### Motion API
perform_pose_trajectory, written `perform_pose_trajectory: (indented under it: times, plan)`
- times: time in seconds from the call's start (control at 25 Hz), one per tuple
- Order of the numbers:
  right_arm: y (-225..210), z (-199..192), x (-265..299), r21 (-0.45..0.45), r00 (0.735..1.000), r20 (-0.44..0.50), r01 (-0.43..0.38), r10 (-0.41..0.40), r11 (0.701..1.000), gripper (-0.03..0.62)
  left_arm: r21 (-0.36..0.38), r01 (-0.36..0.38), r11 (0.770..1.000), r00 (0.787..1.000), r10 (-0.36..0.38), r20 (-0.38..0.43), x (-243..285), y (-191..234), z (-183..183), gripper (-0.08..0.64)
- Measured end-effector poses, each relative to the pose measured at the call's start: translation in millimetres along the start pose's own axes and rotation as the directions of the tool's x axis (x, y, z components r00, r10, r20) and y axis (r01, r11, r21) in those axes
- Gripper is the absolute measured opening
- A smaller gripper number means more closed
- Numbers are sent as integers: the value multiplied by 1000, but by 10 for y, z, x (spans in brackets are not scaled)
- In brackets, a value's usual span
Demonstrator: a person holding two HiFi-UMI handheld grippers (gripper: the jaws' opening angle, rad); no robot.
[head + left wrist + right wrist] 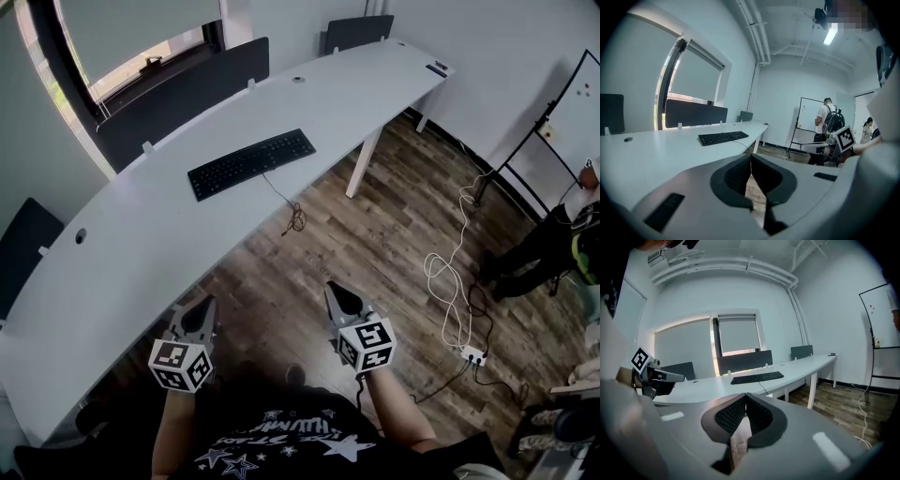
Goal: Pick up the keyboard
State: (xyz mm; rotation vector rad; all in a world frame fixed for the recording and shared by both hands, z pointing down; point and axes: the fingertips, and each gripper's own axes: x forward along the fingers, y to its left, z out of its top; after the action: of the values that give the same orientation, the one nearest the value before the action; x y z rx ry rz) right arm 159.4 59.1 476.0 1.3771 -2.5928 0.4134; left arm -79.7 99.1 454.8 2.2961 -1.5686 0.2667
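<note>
Keyboard (pixel 251 164): black, full-size, slim flat slab with dark keys. Lies flat, keys up, on long white curved surface (pixel 141 244), about midway along its length. Long axis runs along surface, a little skewed to front edge. Thin black cable (pixel 277 194) runs from its near side over surface edge and hangs there in small tangled loop.

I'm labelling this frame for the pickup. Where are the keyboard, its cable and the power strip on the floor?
keyboard (pixel 251 164): head view, middle of its keys.
keyboard cable (pixel 296 219): head view, its tangled bundle.
power strip (pixel 473 355): head view, middle of its white body.
</note>
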Motion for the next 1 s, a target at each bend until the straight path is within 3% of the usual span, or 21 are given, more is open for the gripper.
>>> perform_pose_trajectory:
  times: [0.2,0.4,0.72,1.0]
  plan:
    - [12,-51,198,11,999,-26,-21,21,1000,3,8,1,1000,1000,-1,-15,160,110,13,9]
    - [-208,0,379,5,1000,-31,7,-7,1000,3,-11,49,999,998,-49,-27,580,209,-10,9]
    - [-605,333,983,3,997,-38,63,-63,998,3,4,101,995,995,-101,-17,1362,578,346,9]
    - [-544,651,1656,-40,998,-41,37,-39,999,3,-27,104,994,995,-104,-3,1733,1063,594,9]
